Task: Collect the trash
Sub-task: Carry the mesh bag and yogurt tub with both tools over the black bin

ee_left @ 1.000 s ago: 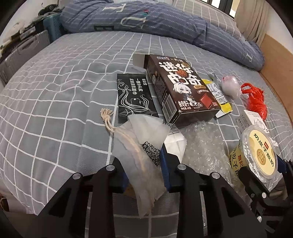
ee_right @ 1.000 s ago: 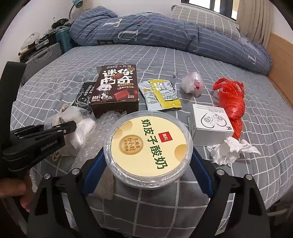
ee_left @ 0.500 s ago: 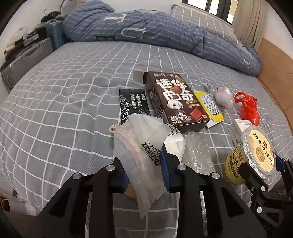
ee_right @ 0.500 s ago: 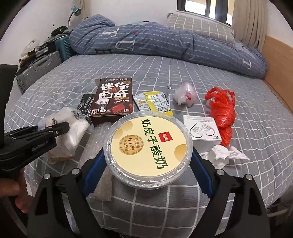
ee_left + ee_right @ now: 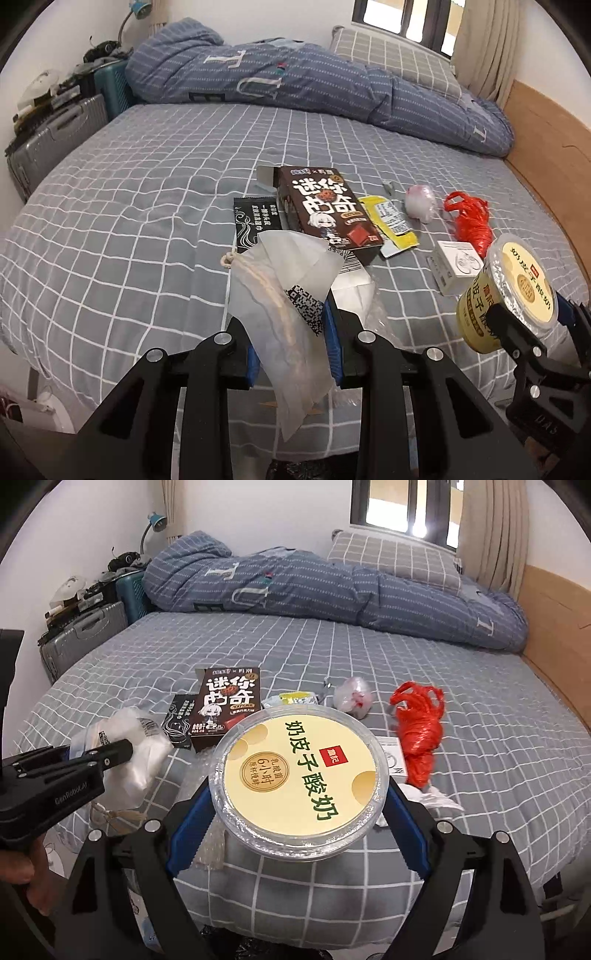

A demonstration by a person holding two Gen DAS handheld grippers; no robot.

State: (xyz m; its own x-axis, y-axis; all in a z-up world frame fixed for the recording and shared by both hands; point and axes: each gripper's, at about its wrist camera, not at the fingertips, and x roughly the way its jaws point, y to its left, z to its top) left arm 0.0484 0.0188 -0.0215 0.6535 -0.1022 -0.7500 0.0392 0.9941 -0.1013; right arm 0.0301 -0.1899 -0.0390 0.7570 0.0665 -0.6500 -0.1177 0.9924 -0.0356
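Left gripper (image 5: 291, 341) is clamped on a white translucent wrapper (image 5: 284, 295) w/ a QR code on it; wrapper sticks up between the blue pads and hangs below them, clear of the bed (image 5: 110, 206). Right gripper (image 5: 297, 819) grips a round yogurt cup (image 5: 299, 779) by its sides, jaws wide, yellow lid facing the camera, cup off the bedding.

Ahead of the left claw, on the grey checked sheet: brown snack box (image 5: 328, 210), black sachet (image 5: 251, 221) just left of it, yellow packet (image 5: 391, 221) to its right. Bubble wrap (image 5: 373, 314) lies just beside the right pad. Further right: small white box (image 5: 456, 264), red plastic bag (image 5: 471, 223), pinkish wad (image 5: 421, 197).

From the right claw: crumpled tissue (image 5: 432, 799) just right of the cup, red bag beyond it. Left claw w/ wrapper sits off to the left.
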